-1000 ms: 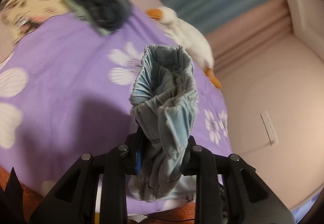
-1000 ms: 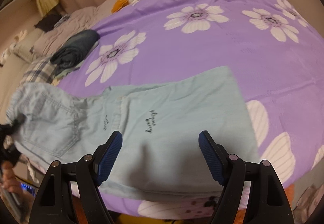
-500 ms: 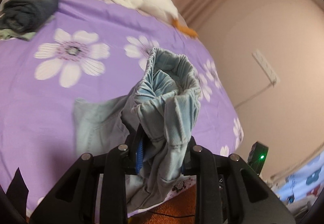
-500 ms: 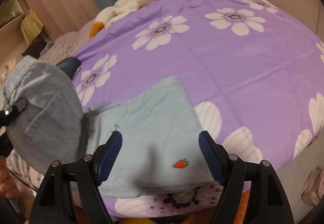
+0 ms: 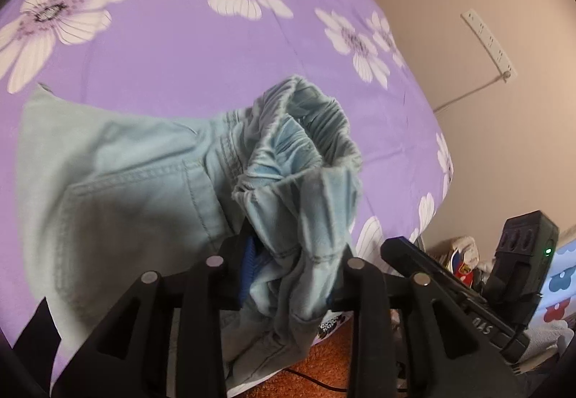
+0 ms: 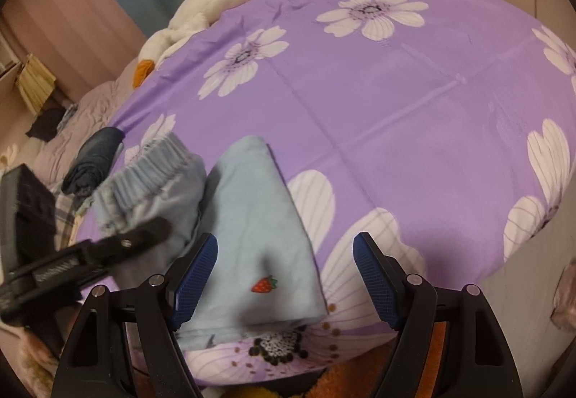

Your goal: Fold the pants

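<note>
Light blue denim pants [image 5: 108, 175] lie on a purple bedspread with white flowers [image 5: 172, 38]. My left gripper [image 5: 288, 265] is shut on the bunched elastic waistband [image 5: 306, 146] and holds it above the pant legs. In the right wrist view the folded legs [image 6: 252, 229] with a small strawberry print [image 6: 264, 284] lie near the bed's front edge. The waistband [image 6: 151, 175] hangs over them from the left gripper [image 6: 90, 261]. My right gripper [image 6: 284, 275] is open and empty, just above the leg ends.
A white plush goose [image 6: 216, 2] lies at the bed's far edge. Dark folded clothes [image 6: 93, 160] sit at the left. A wall with a power strip [image 5: 489, 38] is on the right. An orange rug [image 5: 342, 365] lies below the bed's edge.
My left gripper has carried the waistband to the right and down over the legs. The pants now lie doubled over. My right gripper has stayed open and shifted to the right along the legs.
</note>
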`<action>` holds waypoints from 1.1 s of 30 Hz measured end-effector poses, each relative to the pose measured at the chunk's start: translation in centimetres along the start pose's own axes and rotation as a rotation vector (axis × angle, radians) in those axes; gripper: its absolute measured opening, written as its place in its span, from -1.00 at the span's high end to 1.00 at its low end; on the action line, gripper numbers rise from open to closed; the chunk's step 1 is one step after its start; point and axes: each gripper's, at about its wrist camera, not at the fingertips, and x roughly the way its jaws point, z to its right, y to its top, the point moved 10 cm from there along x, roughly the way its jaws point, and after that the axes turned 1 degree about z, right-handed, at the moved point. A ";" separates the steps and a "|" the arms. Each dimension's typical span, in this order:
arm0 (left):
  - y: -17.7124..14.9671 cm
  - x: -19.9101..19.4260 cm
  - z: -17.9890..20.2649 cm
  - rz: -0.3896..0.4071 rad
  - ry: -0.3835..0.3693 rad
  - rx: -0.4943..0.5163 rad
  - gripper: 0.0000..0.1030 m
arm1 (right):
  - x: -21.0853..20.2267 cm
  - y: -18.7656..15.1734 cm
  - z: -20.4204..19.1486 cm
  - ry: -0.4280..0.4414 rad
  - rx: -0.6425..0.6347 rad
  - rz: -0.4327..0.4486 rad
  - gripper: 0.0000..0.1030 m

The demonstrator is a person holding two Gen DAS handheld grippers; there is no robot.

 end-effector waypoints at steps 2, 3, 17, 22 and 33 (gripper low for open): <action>-0.2 0.5 0.1 -0.016 0.000 0.009 0.24 | 0.0 -0.2 0.4 -0.006 0.009 -0.007 -0.51; -0.3 0.5 0.2 -0.018 -0.003 0.012 0.18 | -0.1 -0.2 0.5 -0.007 0.011 -0.008 -0.51; 0.2 -6.9 -1.8 0.115 0.014 -0.004 -0.80 | -1.7 1.0 1.0 -0.005 0.025 0.038 -0.63; 0.3 -8.5 -8.2 0.152 0.200 -0.086 -0.80 | -0.1 0.6 -1.5 0.081 -0.007 -0.011 -0.71; -1.8 -8.4 -13.3 0.102 0.241 -0.194 -0.64 | 5.1 -1.3 -4.0 0.096 -0.040 -0.138 0.10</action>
